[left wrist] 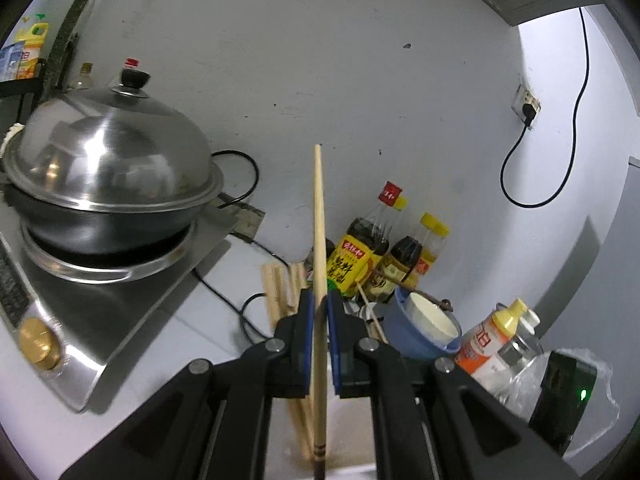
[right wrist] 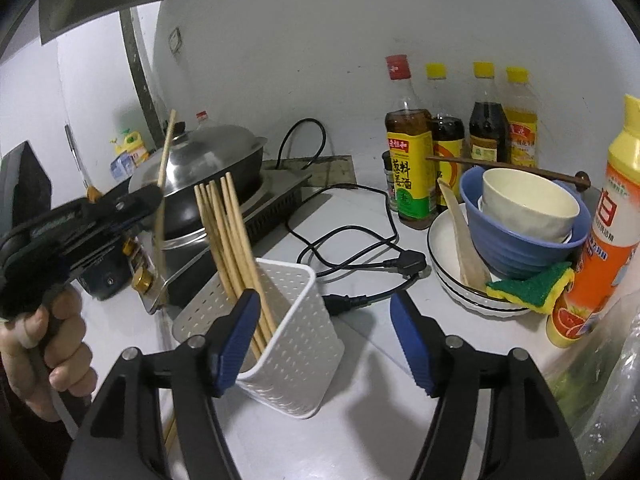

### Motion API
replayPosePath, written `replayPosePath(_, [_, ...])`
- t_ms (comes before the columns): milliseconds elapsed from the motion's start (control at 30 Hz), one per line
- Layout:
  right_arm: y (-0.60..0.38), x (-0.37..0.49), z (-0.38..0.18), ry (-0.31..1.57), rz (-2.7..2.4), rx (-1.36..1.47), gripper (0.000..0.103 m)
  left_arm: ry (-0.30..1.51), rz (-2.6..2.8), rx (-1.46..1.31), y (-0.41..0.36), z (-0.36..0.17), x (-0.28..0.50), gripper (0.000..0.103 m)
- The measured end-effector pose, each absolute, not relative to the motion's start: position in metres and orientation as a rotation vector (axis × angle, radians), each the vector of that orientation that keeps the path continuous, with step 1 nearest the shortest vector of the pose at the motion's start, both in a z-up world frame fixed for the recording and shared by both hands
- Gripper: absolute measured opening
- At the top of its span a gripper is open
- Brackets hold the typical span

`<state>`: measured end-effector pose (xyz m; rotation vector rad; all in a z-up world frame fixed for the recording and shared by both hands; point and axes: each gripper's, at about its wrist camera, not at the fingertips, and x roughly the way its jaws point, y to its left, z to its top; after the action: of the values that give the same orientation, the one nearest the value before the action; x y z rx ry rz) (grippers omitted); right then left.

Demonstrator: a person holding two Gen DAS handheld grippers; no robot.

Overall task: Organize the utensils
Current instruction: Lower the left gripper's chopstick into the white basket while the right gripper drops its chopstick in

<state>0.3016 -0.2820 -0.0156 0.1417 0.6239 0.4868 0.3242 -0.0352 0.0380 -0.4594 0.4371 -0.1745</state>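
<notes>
Chopstick [left wrist: 319, 216] clamped upright in left gripper [left wrist: 319, 304]; right gripper [right wrist: 320, 316] spread wide, straddling white holder [right wrist: 296, 344].

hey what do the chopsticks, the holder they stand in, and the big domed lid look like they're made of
Chopsticks: likely bamboo or light wood, pale tan and matte; the one in the left gripper has dark bands near one end. Holder: seemingly white plastic, with rows of small moulded holes. Domed lid: brushed metal, probably stainless steel, mirroring the room.
</notes>
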Motion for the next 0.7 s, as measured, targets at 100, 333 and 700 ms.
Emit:
replayPosePath(100, [-0.288,0.304,-0.018,0.617,0.483,0.164,0.066,0.447,-0.200,-0.479,-0.044,0.040,0.339,0.006])
replayPosePath(333, [-0.307,0.310,-0.028,0.623,0.448,0.215,0.066,0.438,-0.208,-0.489,-0.059,0.041,0.354,0.006])
replayPosePath(700, [-0.304,0.308,-0.032,0.624,0.425,0.173,0.066,0.565,-0.194,-0.520,-0.067,-0.002,0.354,0.006])
